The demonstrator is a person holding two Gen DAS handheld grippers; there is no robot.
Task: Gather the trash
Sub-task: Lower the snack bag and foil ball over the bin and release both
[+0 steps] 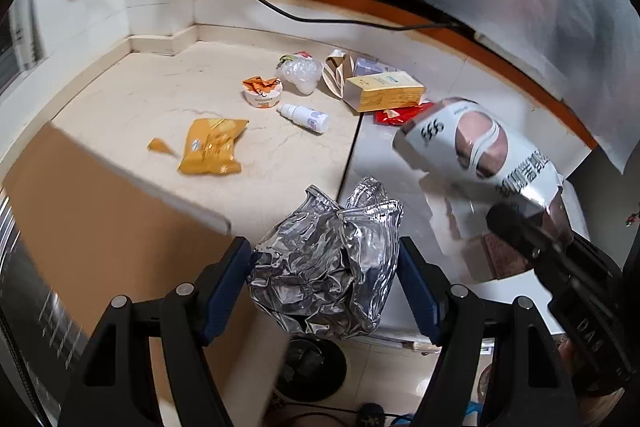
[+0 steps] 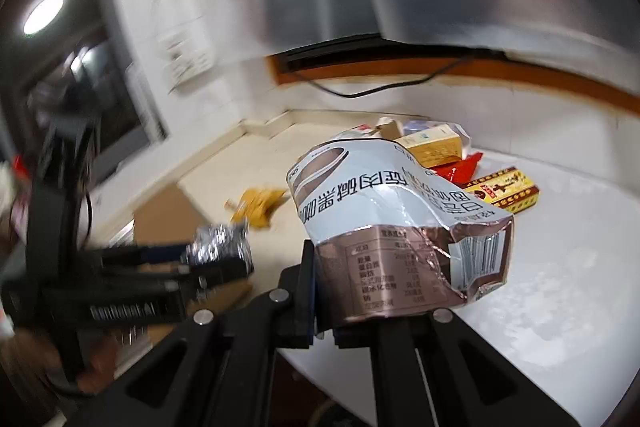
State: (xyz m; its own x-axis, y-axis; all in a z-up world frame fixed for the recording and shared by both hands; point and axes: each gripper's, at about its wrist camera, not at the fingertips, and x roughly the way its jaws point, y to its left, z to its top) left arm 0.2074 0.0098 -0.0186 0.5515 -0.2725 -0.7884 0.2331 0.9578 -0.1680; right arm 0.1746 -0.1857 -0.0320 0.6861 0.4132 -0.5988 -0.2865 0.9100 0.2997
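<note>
My left gripper (image 1: 324, 283) is shut on a crumpled silver foil bag (image 1: 326, 263) and holds it above the table's front edge; the foil bag also shows blurred in the right wrist view (image 2: 218, 241). My right gripper (image 2: 322, 291) is shut on a white and brown snack bag (image 2: 396, 227), held in the air; the same bag shows at the right of the left wrist view (image 1: 476, 151). More trash lies on the table: a yellow wrapper (image 1: 212, 147), a small white bottle (image 1: 306, 117), a round tub (image 1: 262, 95), a yellow box (image 1: 384, 91) and a red wrapper (image 1: 400, 115).
A brown cardboard box flap (image 1: 92, 211) stands at the left, close to my left gripper. A black cable (image 1: 320, 15) runs along the back wall. A clear plastic lump (image 1: 302, 73) and a yellow-red carton (image 2: 502, 189) lie among the trash. The floor (image 1: 384, 367) shows below.
</note>
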